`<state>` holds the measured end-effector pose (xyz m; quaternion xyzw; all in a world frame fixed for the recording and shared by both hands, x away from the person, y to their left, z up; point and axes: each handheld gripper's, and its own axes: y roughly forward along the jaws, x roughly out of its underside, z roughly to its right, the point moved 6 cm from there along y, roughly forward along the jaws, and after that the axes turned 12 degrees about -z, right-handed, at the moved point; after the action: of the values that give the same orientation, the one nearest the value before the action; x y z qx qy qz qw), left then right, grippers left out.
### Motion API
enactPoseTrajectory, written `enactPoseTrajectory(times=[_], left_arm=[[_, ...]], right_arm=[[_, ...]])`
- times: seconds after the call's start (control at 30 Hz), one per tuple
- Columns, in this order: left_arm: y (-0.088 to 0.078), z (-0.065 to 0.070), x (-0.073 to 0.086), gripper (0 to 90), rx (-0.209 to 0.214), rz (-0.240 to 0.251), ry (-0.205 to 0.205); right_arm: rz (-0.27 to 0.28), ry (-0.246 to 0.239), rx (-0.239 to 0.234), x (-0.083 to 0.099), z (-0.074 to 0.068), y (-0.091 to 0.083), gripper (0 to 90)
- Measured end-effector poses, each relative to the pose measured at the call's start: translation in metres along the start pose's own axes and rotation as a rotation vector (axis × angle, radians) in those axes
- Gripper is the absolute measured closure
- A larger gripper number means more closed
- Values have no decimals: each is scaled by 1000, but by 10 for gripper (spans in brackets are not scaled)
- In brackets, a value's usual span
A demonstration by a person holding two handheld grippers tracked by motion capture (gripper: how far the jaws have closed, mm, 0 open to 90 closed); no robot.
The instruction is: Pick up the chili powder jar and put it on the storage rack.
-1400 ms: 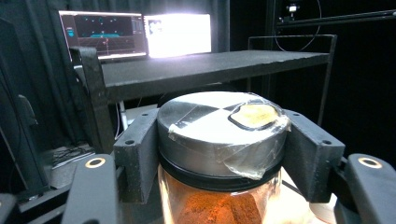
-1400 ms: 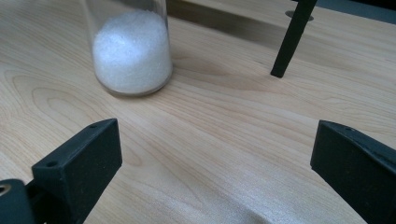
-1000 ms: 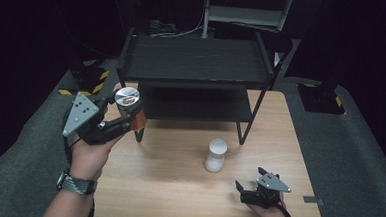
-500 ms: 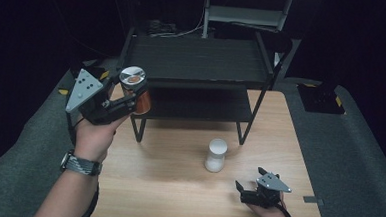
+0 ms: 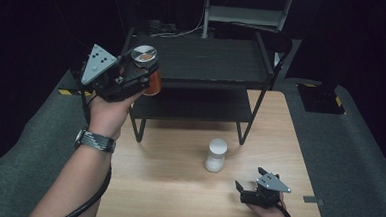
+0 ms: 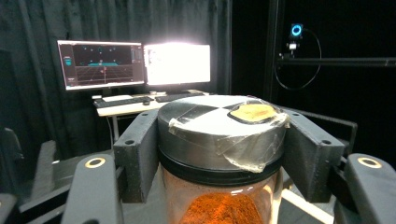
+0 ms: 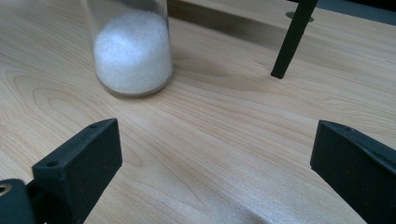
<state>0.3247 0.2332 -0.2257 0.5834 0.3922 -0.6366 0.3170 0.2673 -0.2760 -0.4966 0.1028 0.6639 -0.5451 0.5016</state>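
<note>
My left gripper point(image 5: 142, 73) is shut on a jar of orange powder point(image 5: 149, 72), held in the air at the left end of the black shelf rack's top shelf point(image 5: 213, 59). In the left gripper view the jar point(image 6: 222, 140) stands upright between the jaws, its grey lid taped over, and the pads point(image 6: 137, 154) press its neck. A jar of white grains point(image 5: 215, 155) stands on the wooden table point(image 5: 177, 188) in front of the rack. My right gripper point(image 5: 249, 187) rests open on the table near the front right; the white jar point(image 7: 130, 46) stands ahead of it to the left.
The two-tier black rack point(image 5: 196, 106) stands across the back of the table, and one of its legs point(image 7: 292, 39) is ahead of my right gripper. Monitors point(image 6: 135, 63) on a desk glow in the distance in the left gripper view. Grey floor surrounds the table.
My left hand has lifted the orange jar up and to the right, from beside the lower shelf to the level of the top shelf. The right gripper has stayed in place.
</note>
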Motion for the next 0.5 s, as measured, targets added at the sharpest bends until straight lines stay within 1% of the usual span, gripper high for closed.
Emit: enactPoseTrajectory(times=[0.1, 0.33, 0.5], left_arm=[[9, -1, -3, 349, -9, 2, -2], [30, -4, -10, 349, -38, 2, 12], [45, -5, -13, 349, -41, -5, 5]], right_arm=[[1, 2, -1, 0, 0, 0, 16], [8, 7, -2, 1, 0, -1, 17], [4, -5, 2, 0, 0, 0, 17]])
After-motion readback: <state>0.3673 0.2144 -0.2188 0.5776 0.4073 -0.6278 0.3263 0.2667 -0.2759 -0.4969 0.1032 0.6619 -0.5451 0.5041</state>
